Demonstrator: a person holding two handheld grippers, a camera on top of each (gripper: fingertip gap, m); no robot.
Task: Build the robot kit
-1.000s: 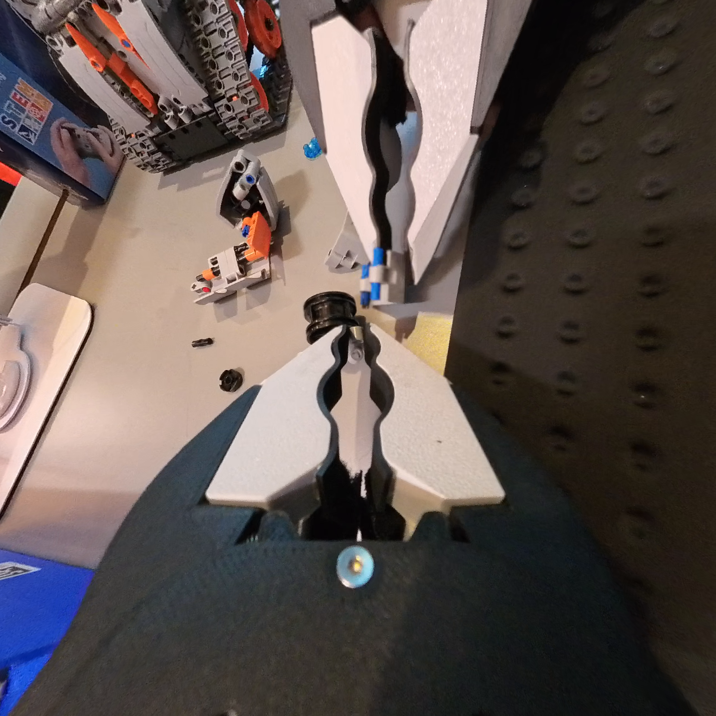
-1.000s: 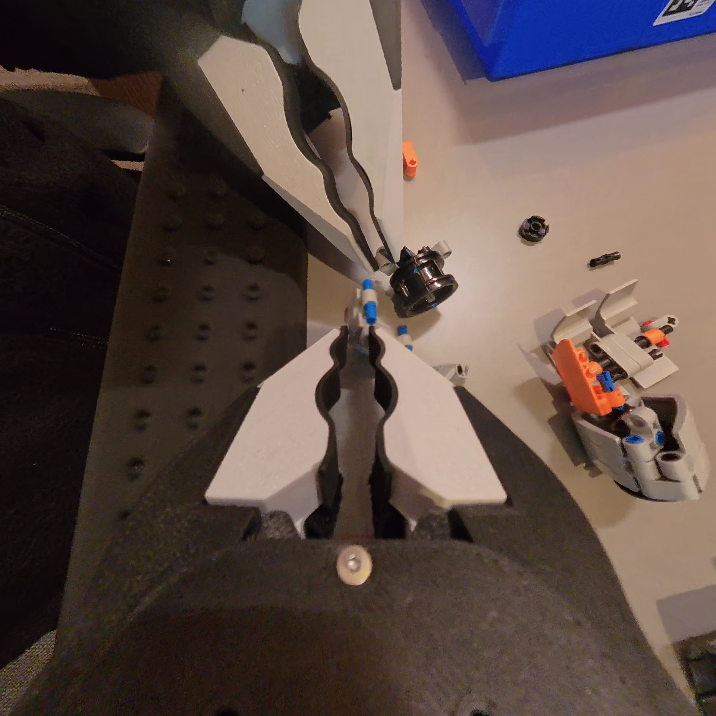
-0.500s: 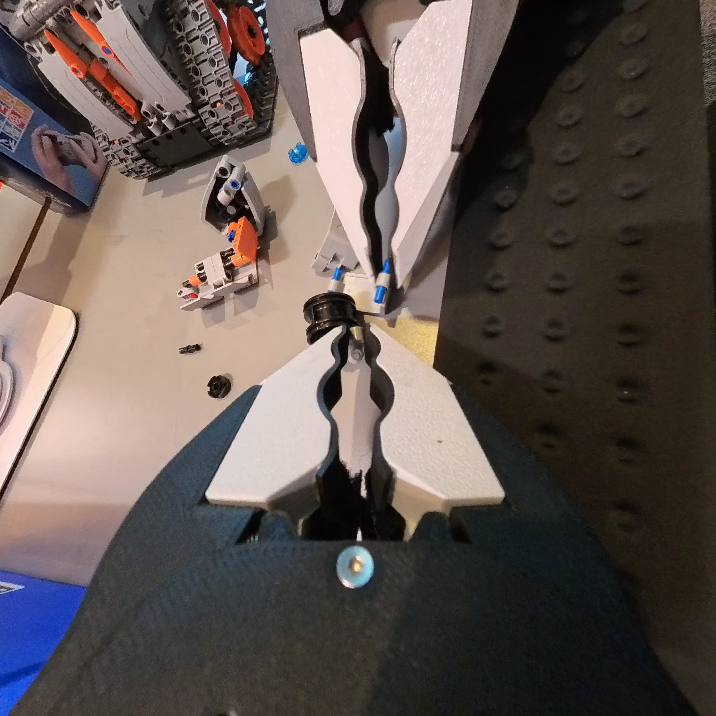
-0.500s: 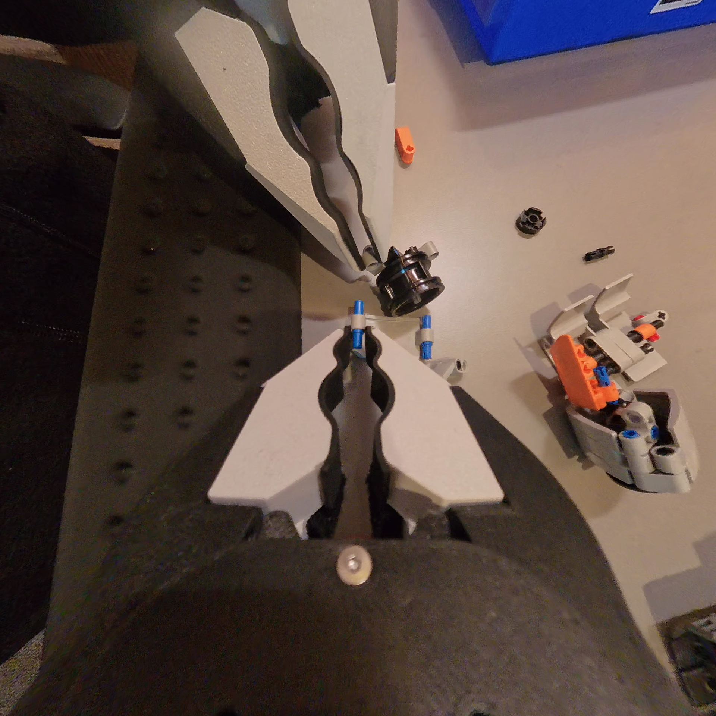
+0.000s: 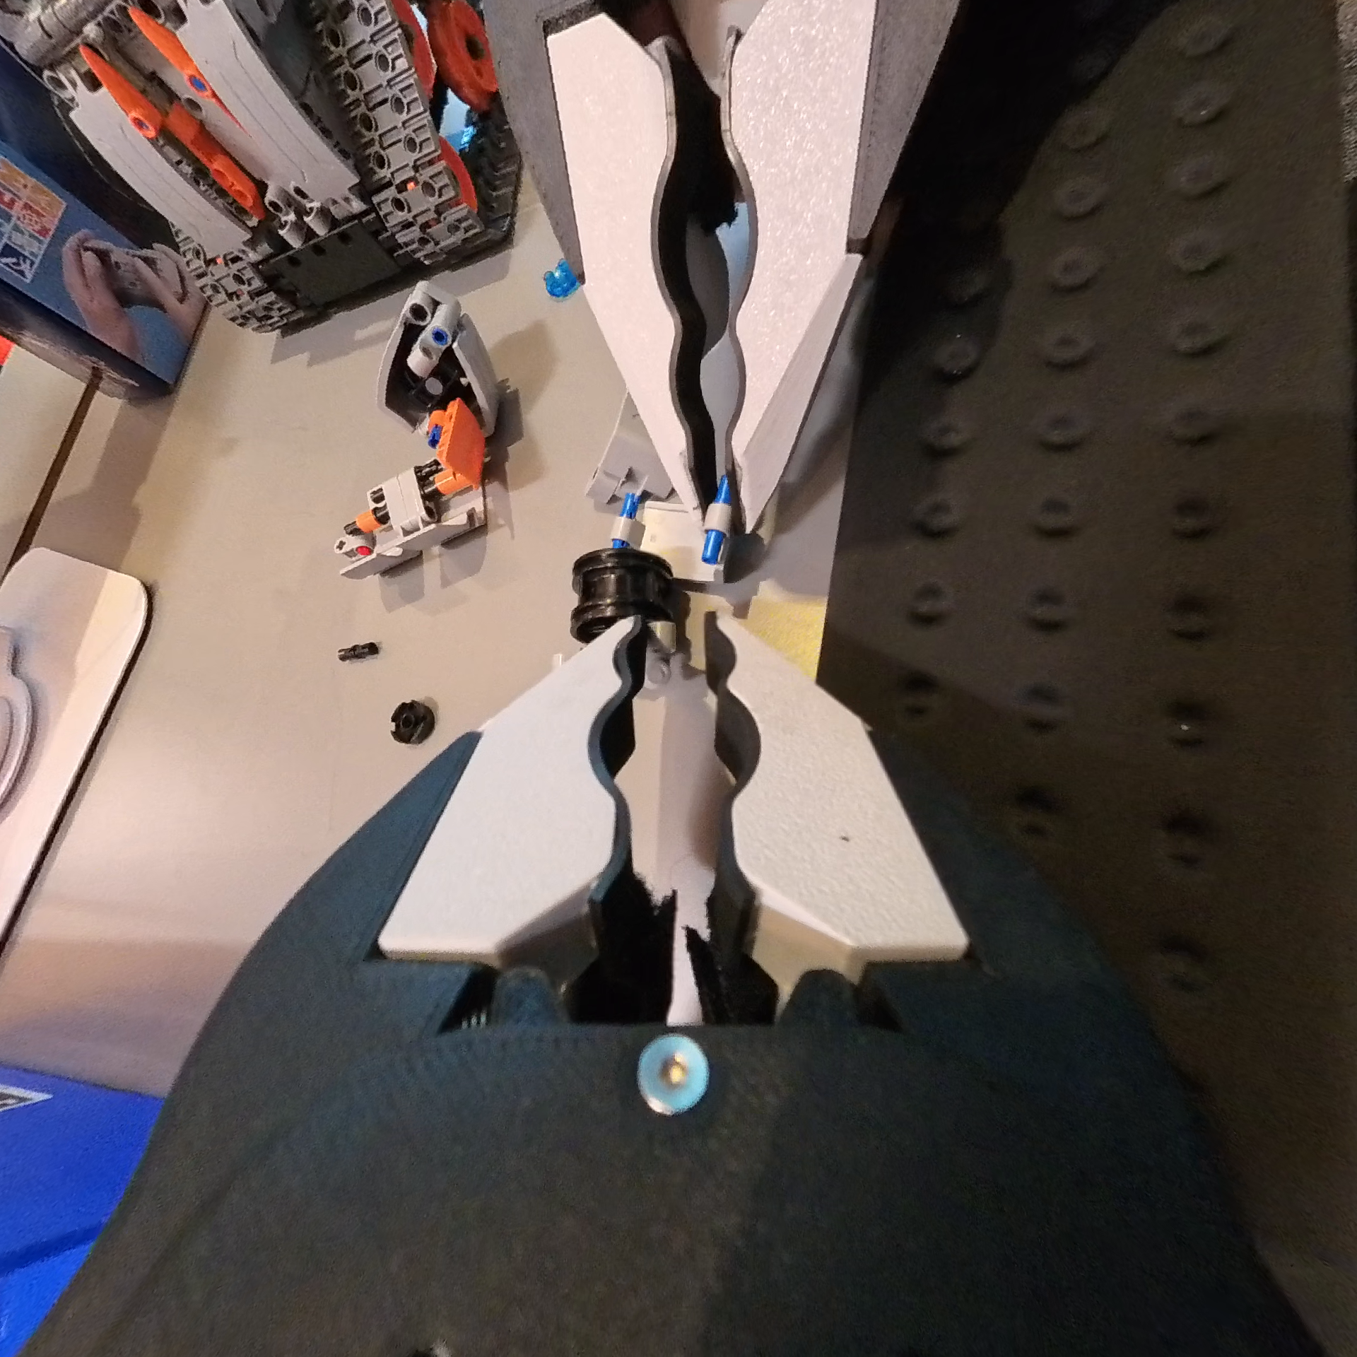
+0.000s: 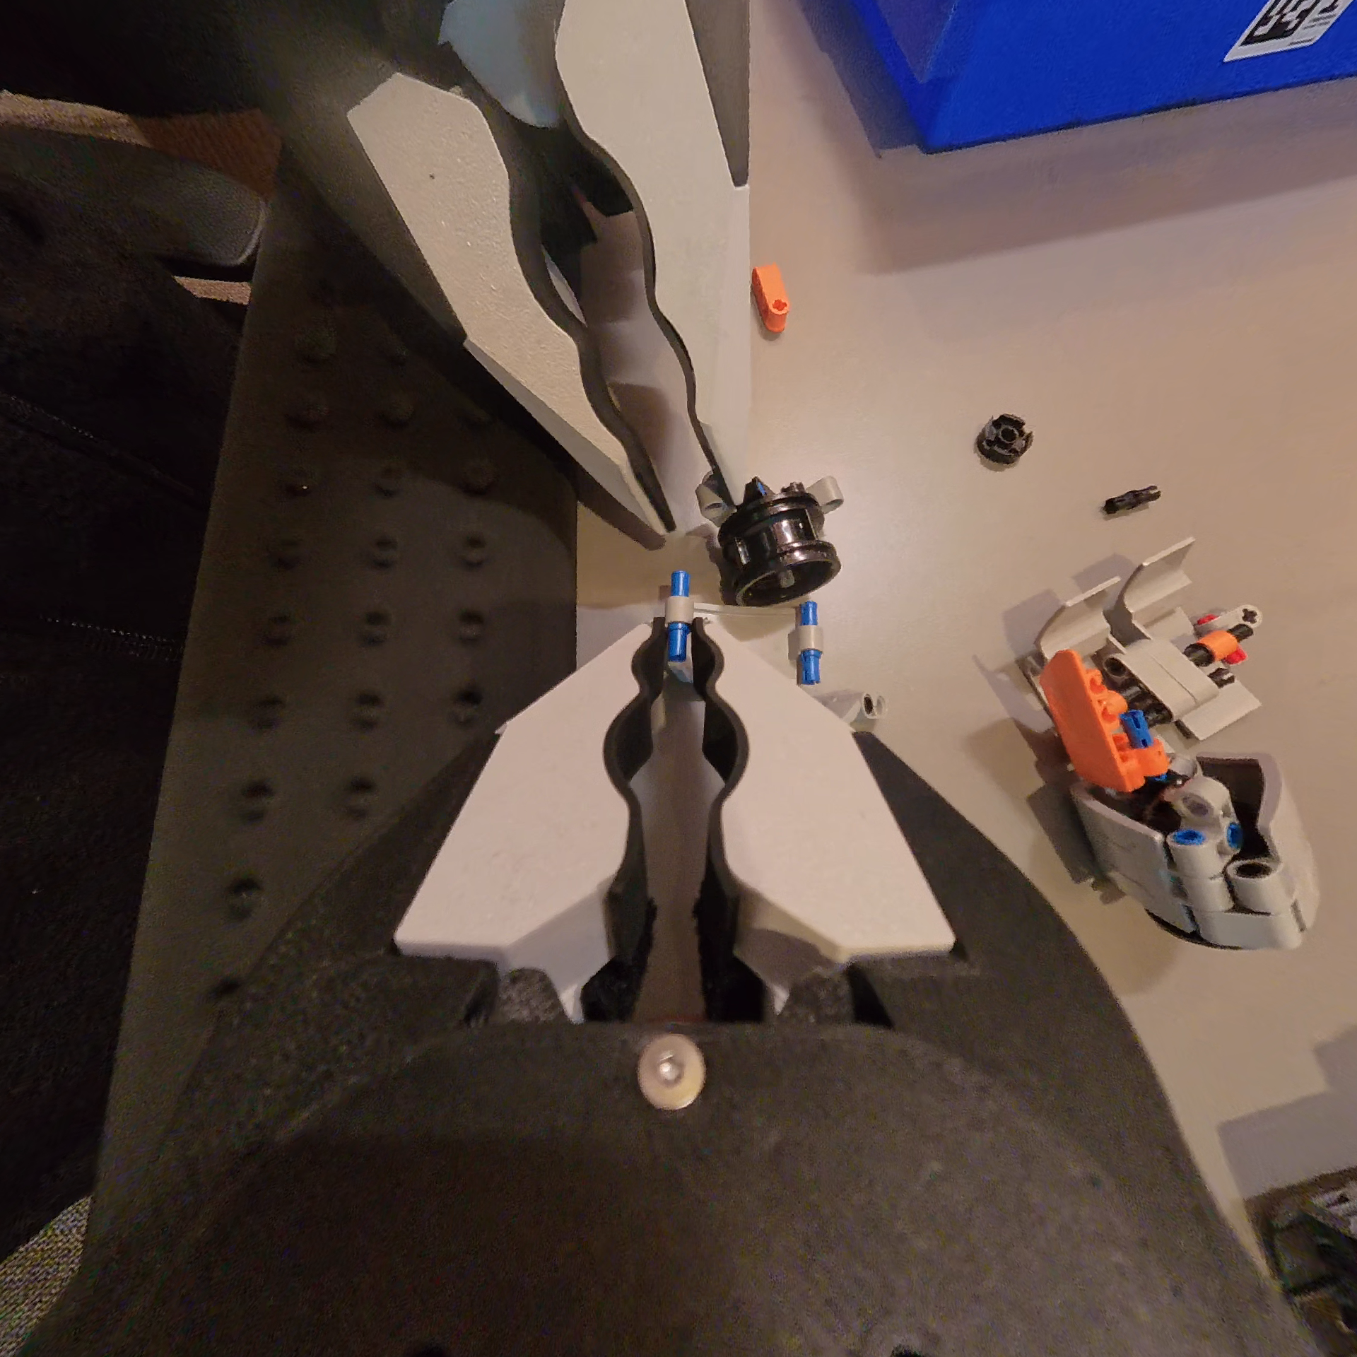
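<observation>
Beige tabletop: we pinch the black wheel hub's grey connector with the left gripper; beside the hub, the right gripper clamps a blue-pinned beam, presumably for mating.

Left tool: two pale grey wedge-shaped fingers, wavy black-lined inner edges; textured black printed housing; single silver screw at centre.
Right tool: same build, pale grey fingers, black scalloped liners, black grainy body, silver screw.
</observation>
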